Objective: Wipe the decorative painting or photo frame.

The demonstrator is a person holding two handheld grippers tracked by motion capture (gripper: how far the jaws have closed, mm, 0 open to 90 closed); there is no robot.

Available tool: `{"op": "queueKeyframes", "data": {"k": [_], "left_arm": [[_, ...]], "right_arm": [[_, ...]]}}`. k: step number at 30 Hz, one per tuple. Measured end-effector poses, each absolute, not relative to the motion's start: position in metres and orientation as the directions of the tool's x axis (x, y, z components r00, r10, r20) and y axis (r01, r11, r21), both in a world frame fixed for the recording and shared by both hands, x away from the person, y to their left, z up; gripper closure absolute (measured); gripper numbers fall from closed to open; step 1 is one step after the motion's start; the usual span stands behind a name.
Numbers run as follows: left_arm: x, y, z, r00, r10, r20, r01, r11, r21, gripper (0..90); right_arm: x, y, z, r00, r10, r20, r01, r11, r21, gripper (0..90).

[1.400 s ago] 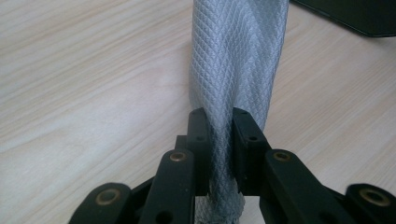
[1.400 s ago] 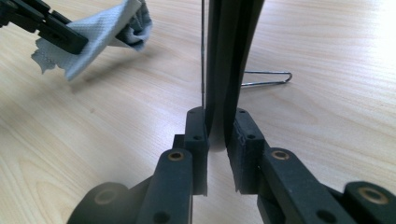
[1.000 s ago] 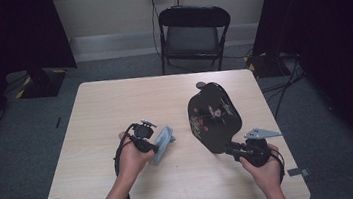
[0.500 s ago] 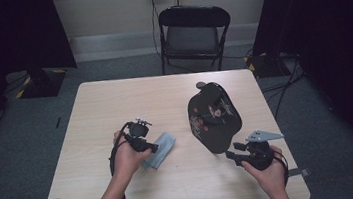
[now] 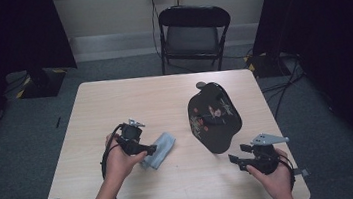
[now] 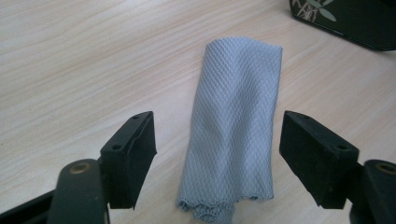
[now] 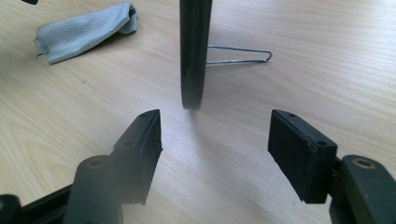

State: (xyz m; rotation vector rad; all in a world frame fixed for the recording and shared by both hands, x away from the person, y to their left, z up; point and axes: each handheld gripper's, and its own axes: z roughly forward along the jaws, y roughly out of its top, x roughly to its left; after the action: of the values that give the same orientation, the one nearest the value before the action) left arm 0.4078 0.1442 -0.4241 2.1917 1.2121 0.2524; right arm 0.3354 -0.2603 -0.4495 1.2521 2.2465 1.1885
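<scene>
Grey cloth [image 6: 236, 126] lies folded flat on table [image 5: 114, 101], just left of standing black mirror [image 5: 214, 118]. Left gripper [image 6: 217, 154]: jaws have just been opening, now spread either side of cloth, released. Right gripper [image 7: 215, 154]: jaws likewise opening, mirror edge free between them. Wiping judged finished

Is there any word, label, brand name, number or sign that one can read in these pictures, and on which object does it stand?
No readable text in any picture.
Black mirror: painted flowers and leaves, no letters.
Grey cloth: plain woven pattern, no label visible.
Wooden table: bare wood grain.
Both grippers, left and right: no markings readable on the black fingers.
</scene>
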Motion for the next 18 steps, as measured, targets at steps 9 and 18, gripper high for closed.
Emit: {"op": "queueKeyframes", "data": {"k": [9,18], "left_arm": [[0.4,0.158,-0.428,0.578,0.804,-0.137,0.694,-0.396,0.601,25.5],[0.393,0.176,-0.434,0.569,0.81,-0.142,0.699,-0.385,0.602,25.1]], "right_arm": [[0.333,-0.263,-0.453,-0.581,0.804,0.126,0.562,0.284,0.777,30.9],[0.332,-0.268,-0.454,-0.577,0.806,0.131,0.576,0.288,0.765,27.7]]}}
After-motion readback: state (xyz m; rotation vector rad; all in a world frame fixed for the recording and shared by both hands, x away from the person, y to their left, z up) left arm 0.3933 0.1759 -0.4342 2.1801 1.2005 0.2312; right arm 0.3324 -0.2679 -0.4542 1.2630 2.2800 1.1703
